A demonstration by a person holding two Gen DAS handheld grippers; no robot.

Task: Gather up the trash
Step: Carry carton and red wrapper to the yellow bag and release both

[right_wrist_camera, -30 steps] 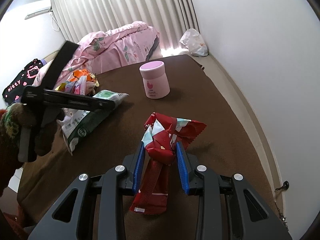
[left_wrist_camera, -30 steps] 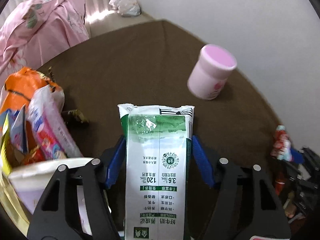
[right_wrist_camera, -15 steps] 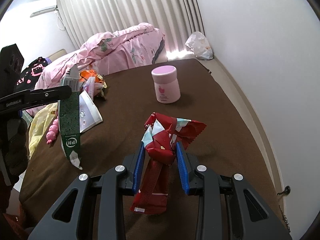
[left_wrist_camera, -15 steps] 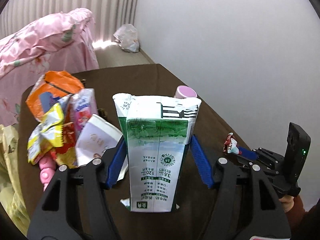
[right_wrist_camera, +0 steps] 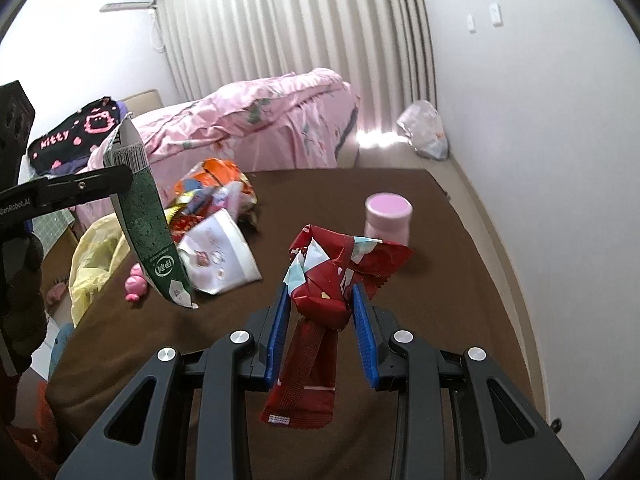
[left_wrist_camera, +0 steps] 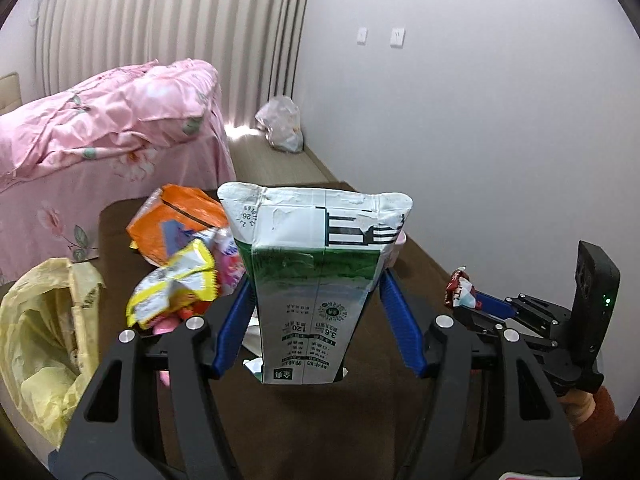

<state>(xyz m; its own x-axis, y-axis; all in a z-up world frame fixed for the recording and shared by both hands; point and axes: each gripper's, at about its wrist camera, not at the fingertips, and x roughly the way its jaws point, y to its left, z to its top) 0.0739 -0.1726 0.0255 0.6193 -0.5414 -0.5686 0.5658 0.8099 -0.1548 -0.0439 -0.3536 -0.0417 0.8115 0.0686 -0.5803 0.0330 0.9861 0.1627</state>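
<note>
My left gripper [left_wrist_camera: 316,300] is shut on a green and white milk carton [left_wrist_camera: 316,264], held upright above the brown table [left_wrist_camera: 416,264]. From the right wrist view the same carton [right_wrist_camera: 148,232] hangs tilted at the left, over the table's left edge. My right gripper [right_wrist_camera: 320,300] is shut on a crumpled red wrapper [right_wrist_camera: 332,272], lifted off the table; its tail dangles between the fingers. An open yellow plastic bag [left_wrist_camera: 44,340] sits beside the table's left edge, also seen as the yellow bag [right_wrist_camera: 96,252] below the carton.
A pile of snack wrappers [right_wrist_camera: 212,192], a tipped white paper cup [right_wrist_camera: 220,260] and a pink toy [right_wrist_camera: 134,280] lie at the table's left. A pink jar [right_wrist_camera: 388,216] stands further back. A pink bed [left_wrist_camera: 100,120] and a white floor bag [left_wrist_camera: 280,124] lie beyond.
My left gripper rose and swung left with the carton, bringing the yellow bag into view. My right gripper lifted a little with the red wrapper still in it.
</note>
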